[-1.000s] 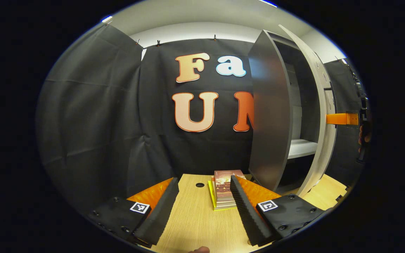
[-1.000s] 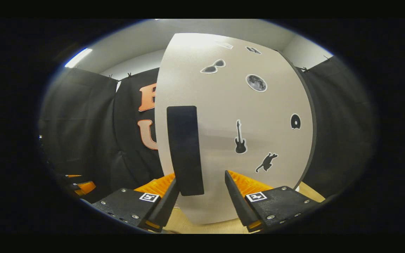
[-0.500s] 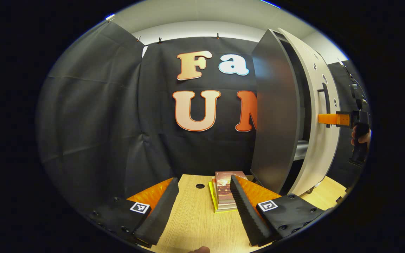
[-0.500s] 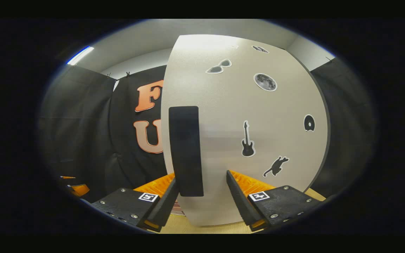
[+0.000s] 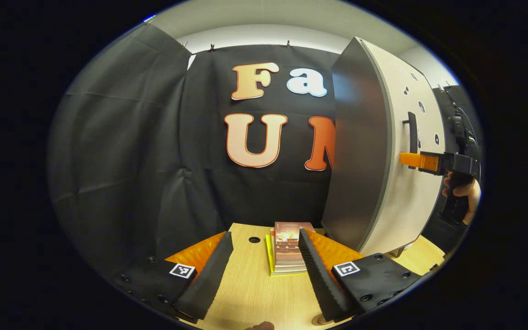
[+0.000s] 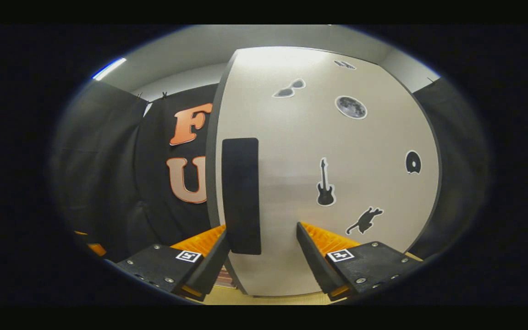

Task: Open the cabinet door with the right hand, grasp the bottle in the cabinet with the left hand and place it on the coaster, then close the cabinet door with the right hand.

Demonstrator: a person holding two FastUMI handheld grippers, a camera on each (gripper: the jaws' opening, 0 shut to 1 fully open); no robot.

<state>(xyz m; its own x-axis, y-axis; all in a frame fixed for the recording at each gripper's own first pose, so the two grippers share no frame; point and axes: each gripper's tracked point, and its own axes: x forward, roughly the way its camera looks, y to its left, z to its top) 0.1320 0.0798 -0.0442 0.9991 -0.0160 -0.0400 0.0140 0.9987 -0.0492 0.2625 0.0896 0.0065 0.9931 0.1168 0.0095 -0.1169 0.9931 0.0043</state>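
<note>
- The right tool [image 6: 262, 256] was held level and pointed straight at the pale grey cabinet door with small black stickers [image 6: 337, 174]; its two fingers stood apart, clamped on nothing.
- In the right gripper view the door's dark upright bar handle [image 6: 241, 195] stood just inside the left-hand finger [image 6: 209, 268], while the other finger sat well to the handle's right. Whether either finger touched the door or the handle could not be told.
- In the left gripper view the right tool [image 5: 417, 160] reached in from the right edge, its tip at the door [image 5: 406, 183] beside the handle [image 5: 412, 133], and a hand [image 5: 463, 192] gripped its dark grip below.
- The door stood upright, long axis vertical, lying flush against the front of the dark grey cabinet body [image 5: 358, 160], which faced the right tool.
- The left tool [image 5: 261, 270] was held low over the light wooden bench [image 5: 250, 293], aimed at the black cloth wall, fingers spread wide and holding nothing.
- Between and beyond those fingers lay a small stack of books with a reddish cover on top [image 5: 288, 247], next to the cabinet's foot.
- A small round hole [image 5: 254, 239] in the bench lay just left of the books.
- The left gripper view gave the cabinet's dark side wall; the right gripper view gave the door face on, with its guitar, cat and moon stickers.
</note>
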